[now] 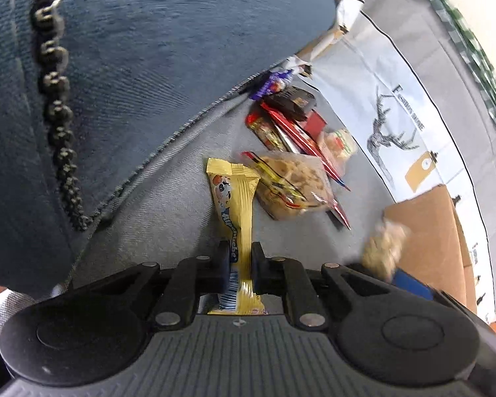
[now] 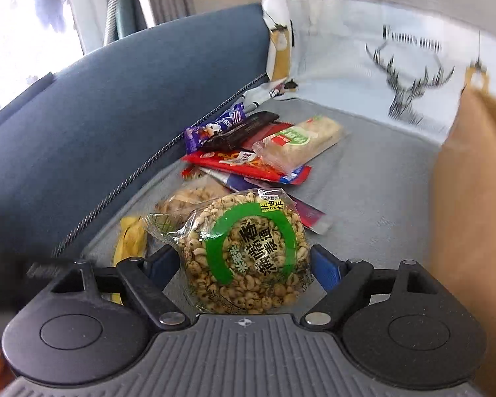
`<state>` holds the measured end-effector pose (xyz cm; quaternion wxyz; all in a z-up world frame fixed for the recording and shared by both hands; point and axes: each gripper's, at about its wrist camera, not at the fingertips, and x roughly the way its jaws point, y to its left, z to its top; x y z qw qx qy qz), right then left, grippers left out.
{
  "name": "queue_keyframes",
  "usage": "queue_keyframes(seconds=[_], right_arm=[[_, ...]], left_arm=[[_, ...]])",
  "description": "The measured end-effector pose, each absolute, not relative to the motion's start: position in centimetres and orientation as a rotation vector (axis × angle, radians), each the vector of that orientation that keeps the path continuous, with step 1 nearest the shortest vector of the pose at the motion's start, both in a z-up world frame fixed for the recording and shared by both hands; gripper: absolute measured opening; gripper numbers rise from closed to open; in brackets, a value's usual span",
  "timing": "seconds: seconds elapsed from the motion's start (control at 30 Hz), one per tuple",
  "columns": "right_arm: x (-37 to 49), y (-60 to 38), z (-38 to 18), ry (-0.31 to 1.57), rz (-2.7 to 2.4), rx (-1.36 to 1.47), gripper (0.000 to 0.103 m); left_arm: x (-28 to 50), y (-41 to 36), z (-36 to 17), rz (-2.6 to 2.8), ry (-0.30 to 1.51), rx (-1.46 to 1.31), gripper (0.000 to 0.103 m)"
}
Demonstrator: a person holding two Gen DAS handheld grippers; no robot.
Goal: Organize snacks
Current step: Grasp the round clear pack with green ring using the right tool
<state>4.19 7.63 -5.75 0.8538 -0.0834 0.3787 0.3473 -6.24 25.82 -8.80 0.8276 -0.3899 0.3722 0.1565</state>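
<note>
My left gripper (image 1: pixel 240 261) is shut on a long yellow candy bar (image 1: pixel 236 205) and holds it over the grey sofa seat (image 1: pixel 168 218). My right gripper (image 2: pixel 244 264) is shut on a round puffed-rice cake in a clear wrapper with a green ring label (image 2: pixel 248 251). That cake shows blurred at the right in the left wrist view (image 1: pixel 385 251). A pile of snacks lies on the seat ahead: a clear bag of cookies (image 1: pixel 294 185), red packets (image 2: pixel 244 163), a white rice bar (image 2: pixel 301 142), a dark bar (image 2: pixel 239 130) and a purple packet (image 2: pixel 215 129).
A blue cushion (image 1: pixel 132 76) rises along the left of the seat. A white fabric bin wall with a deer print (image 2: pixel 410 76) stands behind the pile. A brown cardboard box (image 2: pixel 473 198) stands at the right, also in the left wrist view (image 1: pixel 426 231).
</note>
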Motion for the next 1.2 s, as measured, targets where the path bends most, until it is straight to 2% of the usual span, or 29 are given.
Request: queue_keyframes(seconds=[0.17, 0.4, 0.67, 1.03, 1.2], right_arm=[[-0.7, 5.6, -4.5, 0.790, 0.693, -0.334, 0.085], [-2.9, 4.7, -8.5, 0.851, 0.681, -0.420, 0.086], [-3.0, 4.6, -9.2, 0.838, 0.676, -0.421, 0.086], [-3.3, 3.9, -8.9, 0.822, 0.685, -0.424, 0.080], [-3.4, 3.6, -8.6, 0.811, 0.694, -0.411, 0.079]], left_arm=[[-5.7, 24.3, -8.6, 0.229, 0.814, -0.815, 0.012], [-4.7, 21.0, -9.2, 0.102, 0.910, -0.745, 0.012], [-4.8, 20.0, -9.2, 0.110, 0.913, -0.687, 0.015], [-4.8, 19.1, -9.1, 0.106, 0.901, -0.652, 0.015], [-4.7, 18.5, -8.5, 0.103, 0.876, -0.601, 0.011]])
